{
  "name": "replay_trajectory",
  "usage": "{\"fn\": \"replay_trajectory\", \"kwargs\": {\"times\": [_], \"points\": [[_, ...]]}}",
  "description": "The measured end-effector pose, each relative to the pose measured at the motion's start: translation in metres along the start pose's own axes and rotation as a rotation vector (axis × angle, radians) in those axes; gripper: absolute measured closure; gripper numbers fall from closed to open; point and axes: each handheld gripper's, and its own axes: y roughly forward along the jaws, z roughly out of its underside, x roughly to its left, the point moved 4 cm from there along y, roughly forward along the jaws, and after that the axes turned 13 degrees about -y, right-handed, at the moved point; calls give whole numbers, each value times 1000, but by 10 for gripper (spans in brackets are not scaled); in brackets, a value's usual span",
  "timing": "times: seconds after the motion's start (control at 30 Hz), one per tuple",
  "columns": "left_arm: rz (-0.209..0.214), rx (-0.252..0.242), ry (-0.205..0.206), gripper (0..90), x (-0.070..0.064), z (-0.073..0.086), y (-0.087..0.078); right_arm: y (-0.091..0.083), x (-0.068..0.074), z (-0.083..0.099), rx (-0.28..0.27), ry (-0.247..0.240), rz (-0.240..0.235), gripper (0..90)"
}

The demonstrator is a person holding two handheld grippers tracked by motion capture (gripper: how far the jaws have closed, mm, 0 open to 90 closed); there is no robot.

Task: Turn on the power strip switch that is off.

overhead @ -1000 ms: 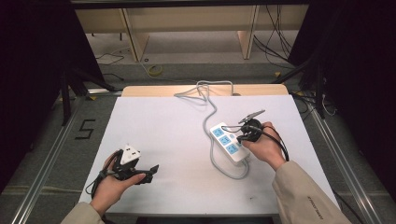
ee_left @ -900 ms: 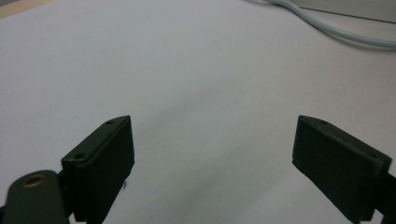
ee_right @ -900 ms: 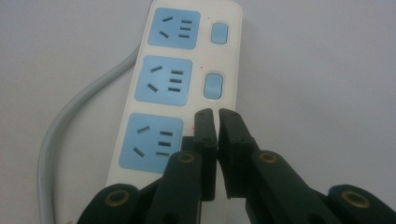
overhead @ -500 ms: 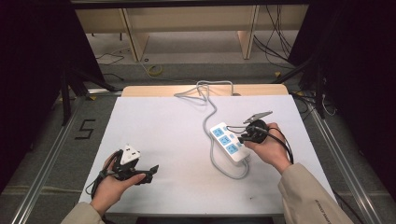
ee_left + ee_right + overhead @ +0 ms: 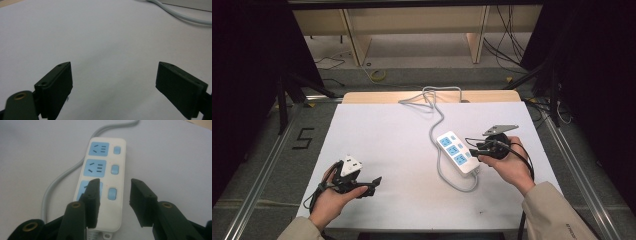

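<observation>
White paper covers the table (image 5: 392, 150), and the power strip (image 5: 457, 152) lies on its right side. Hovering over the strip's near end, the right gripper (image 5: 113, 191) has its jaws a little apart, around the nearest switch (image 5: 111, 194). Go down slowly and press just that button. Well away, the left gripper (image 5: 113, 82) is wide open, holding nothing
</observation>
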Motion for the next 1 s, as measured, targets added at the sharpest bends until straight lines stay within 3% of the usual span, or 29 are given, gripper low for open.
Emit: {"fn": "replay_trajectory", "kwargs": {"times": [0.6,1.0], "points": [[2,6,8,144,0,1,-1,-24,8,27,-93,-8,-5,428],[9,1,11,139,-2,1,-1,-46,15,54,-172,13,42,309]]}}
